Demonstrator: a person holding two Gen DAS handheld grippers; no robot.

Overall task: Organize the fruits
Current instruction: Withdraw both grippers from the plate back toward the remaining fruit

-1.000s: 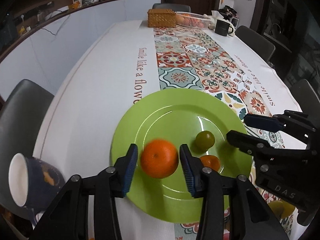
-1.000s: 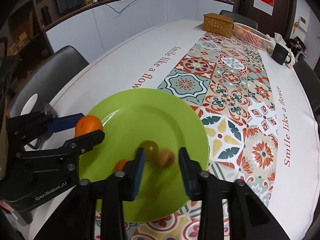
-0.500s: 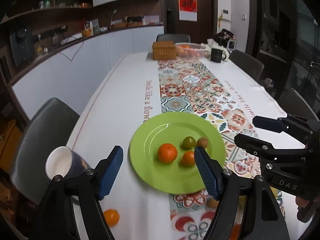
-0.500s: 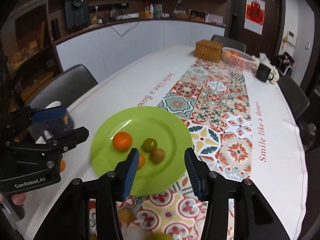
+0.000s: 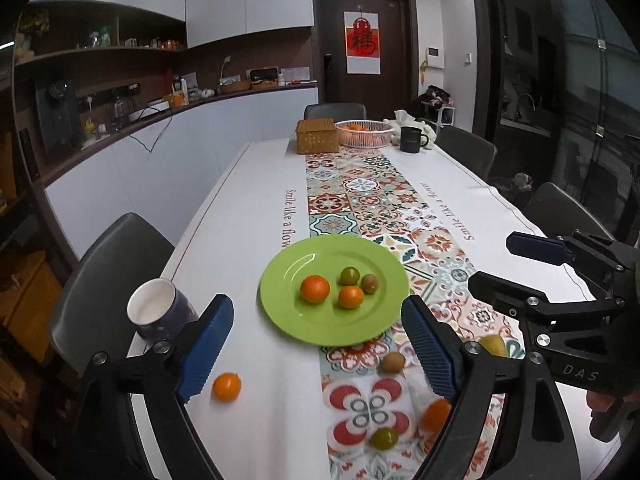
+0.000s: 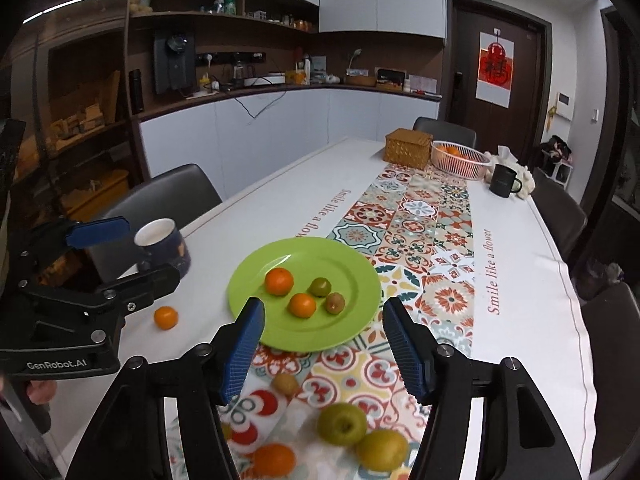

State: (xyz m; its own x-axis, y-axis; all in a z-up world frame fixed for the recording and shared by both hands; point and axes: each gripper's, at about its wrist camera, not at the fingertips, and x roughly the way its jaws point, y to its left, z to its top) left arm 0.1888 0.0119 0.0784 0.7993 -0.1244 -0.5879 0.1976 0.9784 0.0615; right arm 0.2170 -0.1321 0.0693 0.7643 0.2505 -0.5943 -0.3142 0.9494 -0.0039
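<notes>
A long dining table [image 5: 248, 216] with a tiled runner [image 5: 360, 196] fills a dim kitchen-dining room. Near its close end sits the green plate [image 5: 288, 320], lying flat and holding four fruits: two oranges, a green fruit and a brown kiwi. More fruit lies loose on the table nearer the camera: an orange [image 5: 226, 386] left of the plate, a kiwi [image 5: 394, 362], an apple [image 6: 342, 424] and others. The left gripper [image 5: 316, 354] and right gripper [image 6: 323, 350] hang above the near edge, jaws opening, nothing between them. The step looks like the gap between placements; next each gripper likely drops onto a loose fruit. The fruits are roundish, with no clear long axis, so approach angle matters little.
</notes>
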